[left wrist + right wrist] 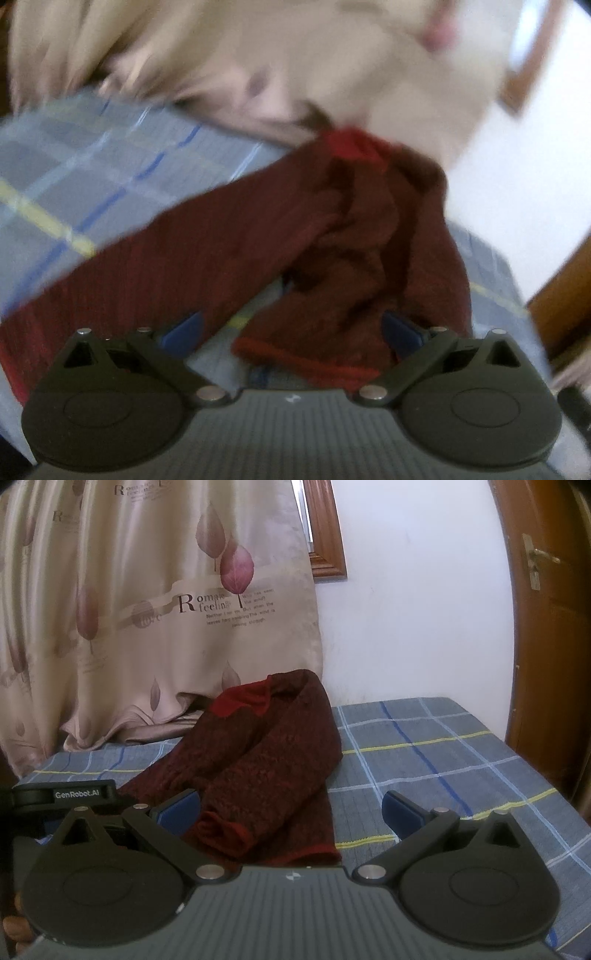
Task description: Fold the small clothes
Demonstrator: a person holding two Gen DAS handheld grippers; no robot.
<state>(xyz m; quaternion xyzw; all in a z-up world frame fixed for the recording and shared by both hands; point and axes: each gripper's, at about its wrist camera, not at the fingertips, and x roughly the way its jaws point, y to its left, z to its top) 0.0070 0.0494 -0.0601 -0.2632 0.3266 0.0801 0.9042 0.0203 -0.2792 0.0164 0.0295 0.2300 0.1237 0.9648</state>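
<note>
The left wrist view is blurred, so the far curtain (pixel 258 48) is hard to read, and the near hem of the dark red sweater (pixel 266 760) is cut off by the tool body. The sweater lies partly folded on the checked blue sheet (pixel 443 760), near the far left curtain. The left gripper (pixel 291 330) is spread wide over the sweater, holding nothing. The right gripper (pixel 290 810) is also wide apart and empty, its left finger (pixel 177 808) just beside the sleeve.
</note>
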